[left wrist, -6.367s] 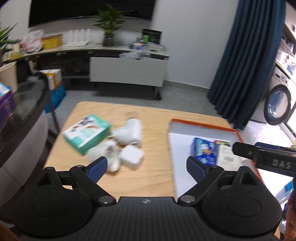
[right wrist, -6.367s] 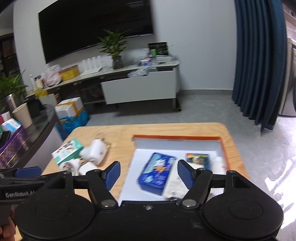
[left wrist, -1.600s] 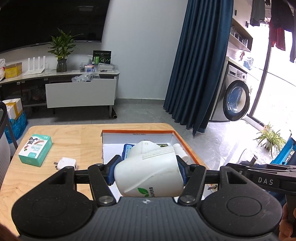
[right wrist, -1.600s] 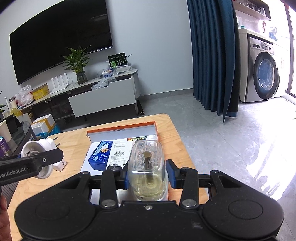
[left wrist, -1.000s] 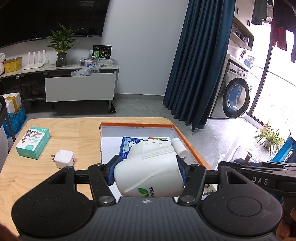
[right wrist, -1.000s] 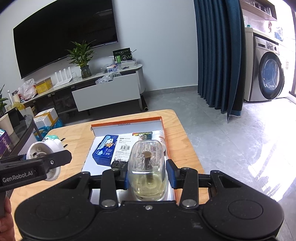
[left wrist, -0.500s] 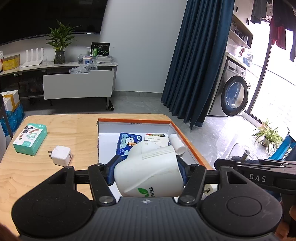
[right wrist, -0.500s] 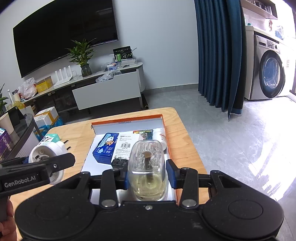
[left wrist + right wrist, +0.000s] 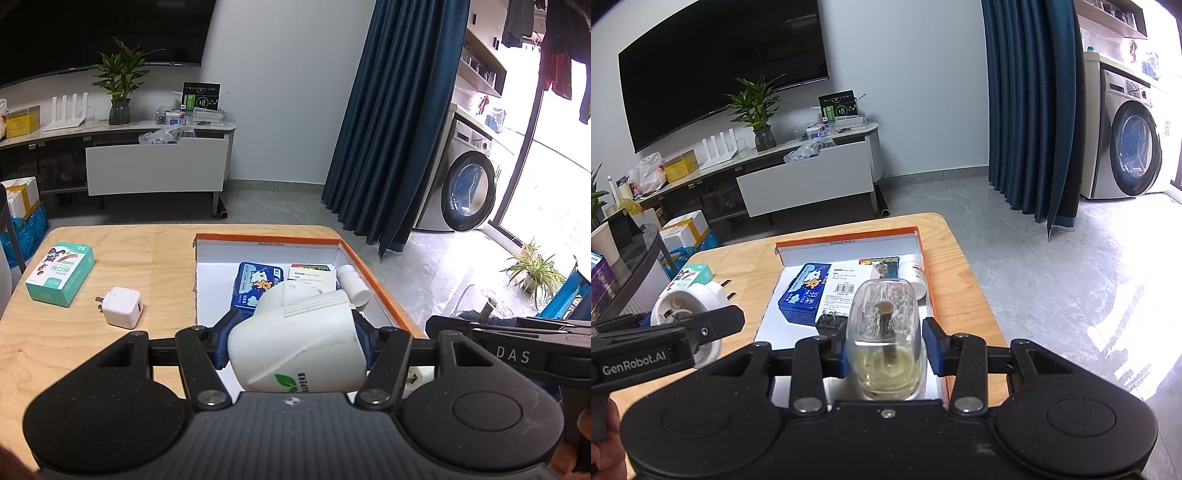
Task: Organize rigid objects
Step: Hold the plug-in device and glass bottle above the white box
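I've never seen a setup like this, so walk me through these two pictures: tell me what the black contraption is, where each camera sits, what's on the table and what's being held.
There is no robot here: a person holds a two-finger gripper in each hand, and each gripper carries a wide-angle camera looking out along its fingers. One picture comes from the left gripper, which is clamped on a white plug-in device. The other comes from the right gripper, clamped on a clear glass bottle. Below both is a wooden table with an orange-edged box holding a blue tin, a small white bottle and cartons. A teal box and a white charger lie outside it.
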{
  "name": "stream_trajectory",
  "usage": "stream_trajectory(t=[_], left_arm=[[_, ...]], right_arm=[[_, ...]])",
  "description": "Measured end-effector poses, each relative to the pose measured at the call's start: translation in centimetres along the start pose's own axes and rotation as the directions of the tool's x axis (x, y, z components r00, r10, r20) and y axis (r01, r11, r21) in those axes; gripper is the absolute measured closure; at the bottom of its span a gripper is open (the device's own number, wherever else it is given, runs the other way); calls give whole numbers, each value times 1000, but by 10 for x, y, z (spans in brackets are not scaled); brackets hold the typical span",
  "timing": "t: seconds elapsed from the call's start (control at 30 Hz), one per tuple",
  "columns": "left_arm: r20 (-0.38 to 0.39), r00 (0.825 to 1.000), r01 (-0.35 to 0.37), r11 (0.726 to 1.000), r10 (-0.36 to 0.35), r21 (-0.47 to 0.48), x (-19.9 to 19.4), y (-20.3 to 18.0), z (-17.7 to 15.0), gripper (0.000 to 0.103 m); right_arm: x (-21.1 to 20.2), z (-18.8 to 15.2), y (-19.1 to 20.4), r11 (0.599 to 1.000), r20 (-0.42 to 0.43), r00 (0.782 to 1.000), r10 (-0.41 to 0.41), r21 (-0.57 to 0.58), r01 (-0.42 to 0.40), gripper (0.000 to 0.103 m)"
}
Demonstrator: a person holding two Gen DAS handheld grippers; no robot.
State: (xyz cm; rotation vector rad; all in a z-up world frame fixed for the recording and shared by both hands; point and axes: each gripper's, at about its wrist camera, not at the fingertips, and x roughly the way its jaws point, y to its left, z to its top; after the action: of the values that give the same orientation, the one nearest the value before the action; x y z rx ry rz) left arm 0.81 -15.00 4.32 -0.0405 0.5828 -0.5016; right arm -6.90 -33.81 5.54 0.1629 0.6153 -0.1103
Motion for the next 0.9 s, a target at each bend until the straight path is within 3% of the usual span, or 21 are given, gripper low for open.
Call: stream_trajectory(t=[0.9], left_arm=[[0,1000,5,1000,-5,1,-1,0,-1,41]], right_arm=[[0,1,-1,1000,1,1000,2,-2,-2,55]])
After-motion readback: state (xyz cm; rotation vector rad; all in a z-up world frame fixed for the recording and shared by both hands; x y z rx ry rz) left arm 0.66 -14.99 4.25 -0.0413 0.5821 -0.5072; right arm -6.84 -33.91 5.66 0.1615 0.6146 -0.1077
